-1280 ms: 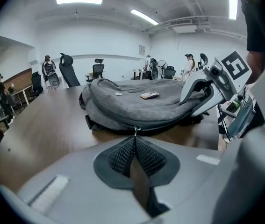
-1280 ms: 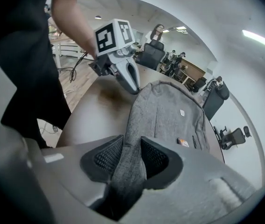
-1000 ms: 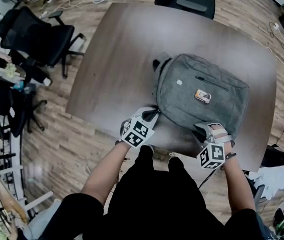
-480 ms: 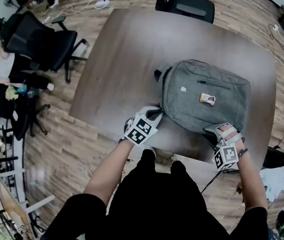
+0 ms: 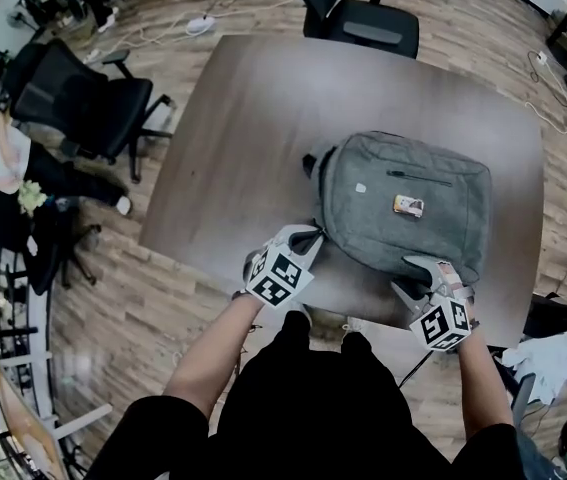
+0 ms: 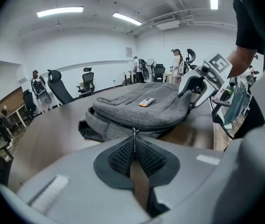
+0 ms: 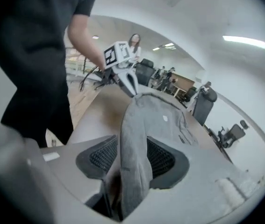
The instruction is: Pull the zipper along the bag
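As my left gripper (image 6: pixel 133 144) pinches down tight on the zipper pull (image 6: pixel 134 134), the thin metal tab runs straight out from between the pads to the near left corner of the bag (image 6: pixel 144 107), so that side has its hold. Over on my right gripper (image 7: pixel 133 158), the jaws are opening: a fold of the bag's grey fabric stands up between the pads, but they look to be slackening off it rather than squeezing, so I'd call that brace let go. The bag lies flat on the table (image 5: pixel 228 118), its long near edge stretched between my two tools, and a small label (image 5: pixel 408 205) sits on its top face. From here I can't tell how much of the zip is done up; the dark seam line curves away from the pull along the side. My read is that this is the step between pulls: tab gripped, steadying hand being reset. Next I'd want the right jaws to pinch the fabric again farther along the seam, keeping it taut, before I draw the tab along the track. Beyond the table, office chairs (image 5: pixel 83 98) stand on the wooden floor.
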Demonstrator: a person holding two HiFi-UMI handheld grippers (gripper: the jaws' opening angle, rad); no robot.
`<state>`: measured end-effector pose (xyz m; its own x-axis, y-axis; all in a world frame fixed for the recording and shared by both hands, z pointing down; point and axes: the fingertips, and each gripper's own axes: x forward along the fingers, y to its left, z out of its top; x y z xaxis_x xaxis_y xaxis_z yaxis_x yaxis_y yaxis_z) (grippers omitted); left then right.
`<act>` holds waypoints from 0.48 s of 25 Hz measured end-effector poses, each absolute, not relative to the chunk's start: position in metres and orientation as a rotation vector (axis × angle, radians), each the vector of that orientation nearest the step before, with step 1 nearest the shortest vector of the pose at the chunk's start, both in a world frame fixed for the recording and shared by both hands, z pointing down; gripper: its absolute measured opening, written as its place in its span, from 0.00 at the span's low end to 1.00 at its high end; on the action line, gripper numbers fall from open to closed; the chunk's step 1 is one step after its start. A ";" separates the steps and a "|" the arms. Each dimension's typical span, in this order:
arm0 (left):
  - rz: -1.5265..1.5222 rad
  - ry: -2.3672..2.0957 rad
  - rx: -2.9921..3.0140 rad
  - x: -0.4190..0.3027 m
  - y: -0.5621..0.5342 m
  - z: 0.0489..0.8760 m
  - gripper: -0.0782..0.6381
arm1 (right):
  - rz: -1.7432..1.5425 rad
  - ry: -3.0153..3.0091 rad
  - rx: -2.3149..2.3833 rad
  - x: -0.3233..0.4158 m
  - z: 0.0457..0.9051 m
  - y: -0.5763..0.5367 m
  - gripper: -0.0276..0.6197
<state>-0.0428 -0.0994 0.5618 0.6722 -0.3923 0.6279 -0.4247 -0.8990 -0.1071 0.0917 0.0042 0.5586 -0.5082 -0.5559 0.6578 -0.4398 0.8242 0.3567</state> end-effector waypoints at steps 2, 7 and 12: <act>1.048 -0.693 2.836 -0.043 -0.099 0.559 0.15 | -0.098 -2.270 0.854 0.076 0.539 -0.004 0.35; 1.026 -0.704 2.827 -0.044 -0.097 0.554 0.15 | 0.103 -2.355 1.059 0.035 0.526 -0.029 0.35; 0.955 -0.694 2.806 -0.039 -0.092 0.555 0.15 | 0.277 -2.357 1.074 0.010 0.531 -0.045 0.33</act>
